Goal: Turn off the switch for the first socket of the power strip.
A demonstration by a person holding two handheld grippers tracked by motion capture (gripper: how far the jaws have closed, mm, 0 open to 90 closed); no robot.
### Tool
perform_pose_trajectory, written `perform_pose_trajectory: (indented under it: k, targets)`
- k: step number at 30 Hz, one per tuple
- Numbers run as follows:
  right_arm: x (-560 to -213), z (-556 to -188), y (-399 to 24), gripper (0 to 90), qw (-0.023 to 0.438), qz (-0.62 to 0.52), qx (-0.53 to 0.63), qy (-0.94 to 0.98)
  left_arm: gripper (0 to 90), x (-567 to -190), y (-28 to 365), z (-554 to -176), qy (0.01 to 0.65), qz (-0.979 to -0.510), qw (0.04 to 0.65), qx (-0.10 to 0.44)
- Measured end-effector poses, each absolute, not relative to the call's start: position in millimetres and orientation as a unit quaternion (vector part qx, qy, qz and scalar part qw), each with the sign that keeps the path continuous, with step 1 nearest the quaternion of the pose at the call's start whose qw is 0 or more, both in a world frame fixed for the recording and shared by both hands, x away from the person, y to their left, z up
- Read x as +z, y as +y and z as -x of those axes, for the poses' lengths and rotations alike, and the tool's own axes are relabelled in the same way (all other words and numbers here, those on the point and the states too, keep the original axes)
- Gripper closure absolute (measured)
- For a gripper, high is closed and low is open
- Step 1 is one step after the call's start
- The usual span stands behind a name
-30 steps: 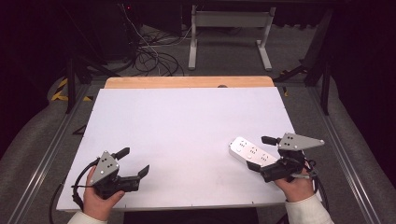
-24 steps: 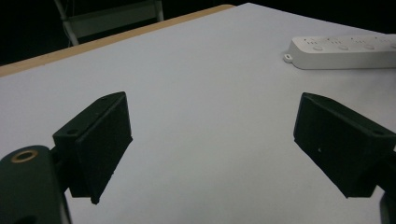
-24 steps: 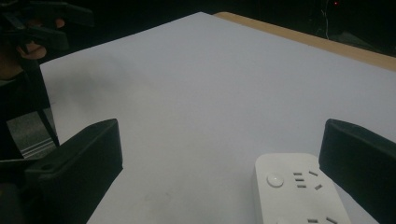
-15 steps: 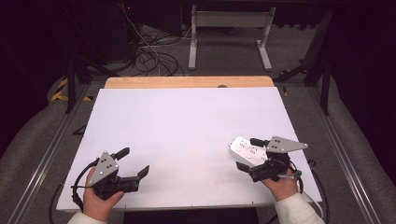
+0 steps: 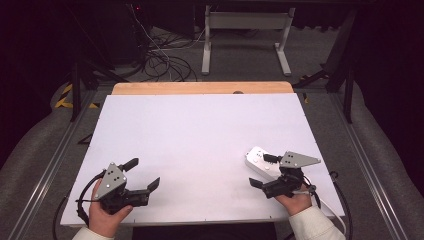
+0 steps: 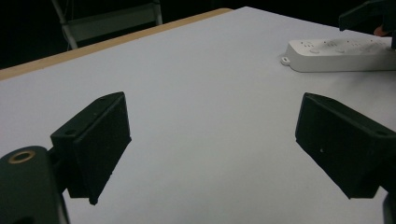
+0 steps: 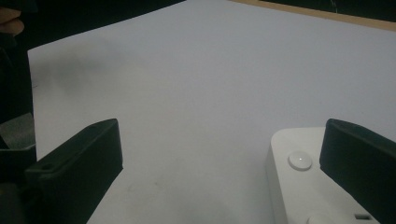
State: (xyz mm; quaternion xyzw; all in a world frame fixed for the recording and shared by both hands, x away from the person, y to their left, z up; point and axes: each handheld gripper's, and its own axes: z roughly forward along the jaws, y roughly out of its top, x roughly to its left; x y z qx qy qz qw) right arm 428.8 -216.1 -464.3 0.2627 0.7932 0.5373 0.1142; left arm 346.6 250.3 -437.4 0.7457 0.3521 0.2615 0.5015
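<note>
White board covers the table in my high view, with a strip of bare wood along its far edge. My left gripper sits near the front left corner, jaws spread wide with nothing between them. My right gripper is at the front right, jaws also apart, right at the near end of a white power strip that lies close to the table's right edge.

From the left gripper view, I see both black jaws held well apart over bare white surface, and the power strip lies well off at the upper right.

From the right gripper view, my jaws are again spread; the power strip, with its round button, lies just inside the right-hand jaw. I cannot tell whether that jaw touches it.
</note>
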Motion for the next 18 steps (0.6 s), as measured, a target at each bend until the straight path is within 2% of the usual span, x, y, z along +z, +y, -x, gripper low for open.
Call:
perform_pose_trajectory:
  k: [9, 18]
  targets:
    - [-476.9, -432.0, -215.1, 0.2, 0.094, -0.281, 0.527, 0.796, 10.8, -438.8, 249.8, -347.0, 0.351, -0.748, 0.498, 0.261]
    - [-481.7, -430.8, -209.2, 0.0, 0.110, -0.271, 0.504, 0.813, 10.8, -440.4, 250.6, -348.8, 0.352, -0.749, 0.497, 0.261]
